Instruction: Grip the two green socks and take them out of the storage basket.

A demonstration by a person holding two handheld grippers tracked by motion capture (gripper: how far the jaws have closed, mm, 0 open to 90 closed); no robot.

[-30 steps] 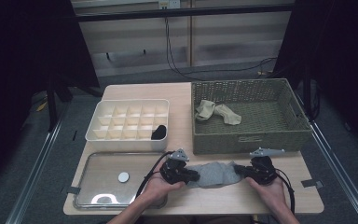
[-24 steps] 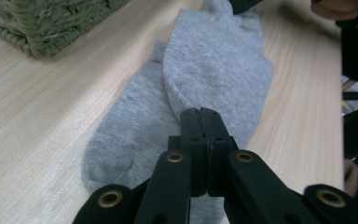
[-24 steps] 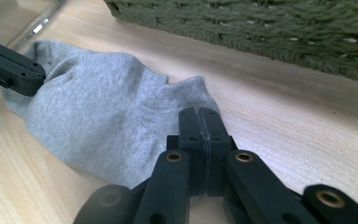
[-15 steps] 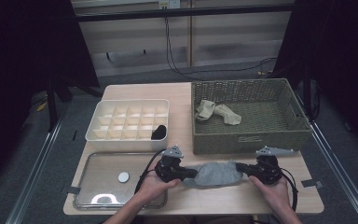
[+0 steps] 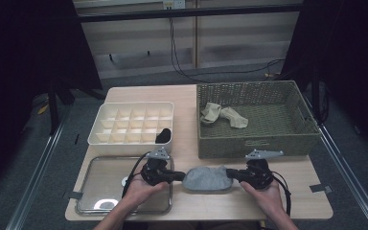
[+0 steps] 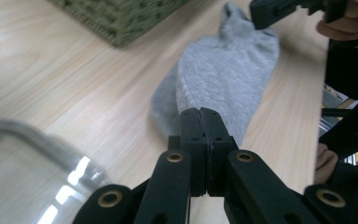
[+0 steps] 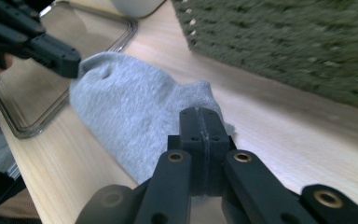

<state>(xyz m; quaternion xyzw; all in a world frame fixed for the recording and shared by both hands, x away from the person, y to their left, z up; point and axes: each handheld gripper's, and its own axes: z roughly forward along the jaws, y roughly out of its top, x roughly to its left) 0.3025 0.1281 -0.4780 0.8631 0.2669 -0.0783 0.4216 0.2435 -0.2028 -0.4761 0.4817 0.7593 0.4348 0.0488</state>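
A grey sock (image 5: 207, 178) lies flat near the table's front edge, stretched between my two grippers. My left gripper (image 5: 181, 177) is shut on the sock's left end, and in the left gripper view its jaws (image 6: 200, 116) pinch the grey sock (image 6: 223, 79). My right gripper (image 5: 230, 174) is shut on the right end; in the right gripper view the jaws (image 7: 200, 117) clamp the grey sock (image 7: 126, 112). Two beige socks (image 5: 223, 115) lie inside the wicker basket (image 5: 306, 139). A black sock (image 5: 163, 135) sits in a front compartment of the white divided box (image 5: 106, 138).
A clear tray (image 5: 103, 199) holding a small round object (image 5: 125, 181) lies at the front left, under my left hand. The wicker basket stands just behind the grey sock. The table's front edge is close to both hands.
Both grippers have shifted slightly, and the grey sock between them now lies more spread and flatter on the table. Both stay shut on it.
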